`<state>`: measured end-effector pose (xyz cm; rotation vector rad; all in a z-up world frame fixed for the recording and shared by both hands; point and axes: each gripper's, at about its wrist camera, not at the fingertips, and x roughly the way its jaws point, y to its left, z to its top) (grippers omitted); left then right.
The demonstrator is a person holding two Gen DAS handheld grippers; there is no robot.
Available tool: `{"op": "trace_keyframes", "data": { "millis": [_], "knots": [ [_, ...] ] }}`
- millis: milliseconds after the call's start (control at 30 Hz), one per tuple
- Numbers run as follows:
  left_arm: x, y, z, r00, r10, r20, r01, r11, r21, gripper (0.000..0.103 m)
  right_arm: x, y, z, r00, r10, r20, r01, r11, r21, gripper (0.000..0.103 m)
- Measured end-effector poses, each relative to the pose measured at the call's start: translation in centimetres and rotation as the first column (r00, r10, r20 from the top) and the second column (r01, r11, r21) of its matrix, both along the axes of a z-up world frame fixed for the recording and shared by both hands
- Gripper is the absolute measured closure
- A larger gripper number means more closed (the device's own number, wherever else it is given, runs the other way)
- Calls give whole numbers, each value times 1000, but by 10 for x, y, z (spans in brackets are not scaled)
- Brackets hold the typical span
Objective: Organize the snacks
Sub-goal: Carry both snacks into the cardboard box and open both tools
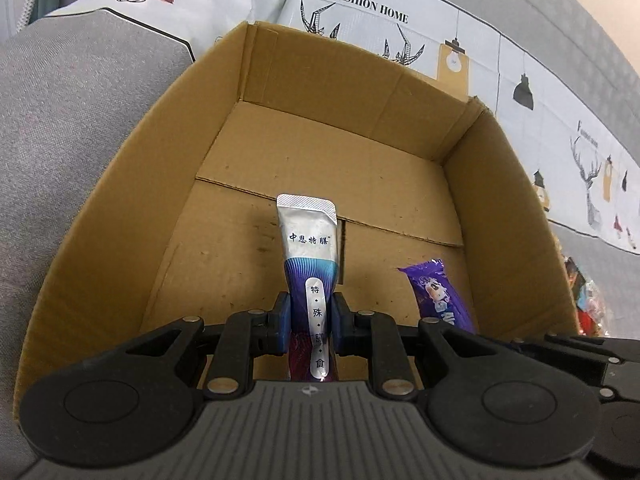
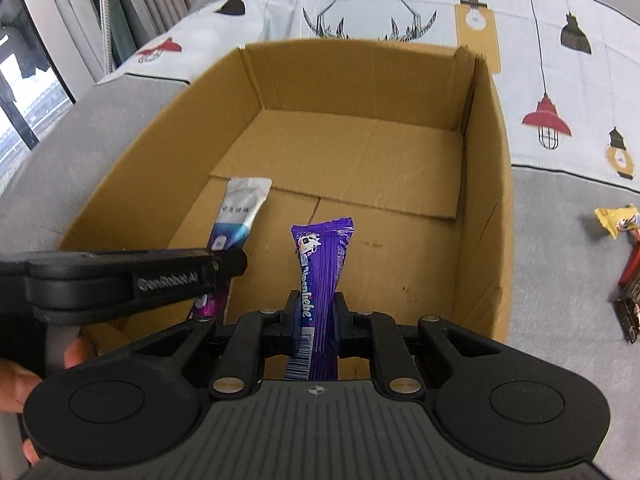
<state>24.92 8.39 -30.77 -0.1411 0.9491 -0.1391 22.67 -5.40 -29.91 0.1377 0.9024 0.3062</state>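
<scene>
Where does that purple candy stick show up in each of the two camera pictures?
Left wrist view: the purple candy stick is low on the right, over the cardboard box.
Right wrist view: it stands at bottom center, clamped in the right tool.
Shared landmark: the box.

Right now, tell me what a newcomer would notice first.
The open cardboard box fills both views. Over it, the left gripper clamps a silver-and-purple sachet and the right gripper a purple candy bar. Loose snacks lie right of the box.
</scene>
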Motion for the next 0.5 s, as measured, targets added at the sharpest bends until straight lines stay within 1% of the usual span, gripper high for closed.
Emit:
{"op": "trace_keyframes", "data": {
  "millis": [133,167,200,233,267,333,400,500],
  "knots": [
    [-1,3,-1,1000,5,-8,-6,1000,-10,79,1,2,-3,1000,0,7,0,1000,-17,88],
    [-2,4,1,1000,10,-3,-10,1000,-15,66,2,2,-2,1000,-10,14,10,1000,-21,85],
    [-1,5,3,1000,20,-4,-20,1000,-22,33,1,1,-1,999,-20,26,20,1000,-18,80],
    [-2,6,7,1000,31,4,-31,999,-32,16,0,0,0,1000,-9,27,9,1000,4,63],
    [-5,8,12,999,40,21,-39,999,-35,2,-1,1,2,999,19,26,-20,999,36,43],
    [-12,6,24,998,32,55,-30,999,-30,2,-5,5,6,998,43,48,-45,998,42,29],
    [-18,0,35,997,17,75,-17,1000,-7,2,-10,5,13,997,44,66,-47,998,44,26],
    [-30,-8,50,995,2,96,-2,1000,3,2,-18,-2,22,997,11,82,-18,997,78,21]
  ]
}}
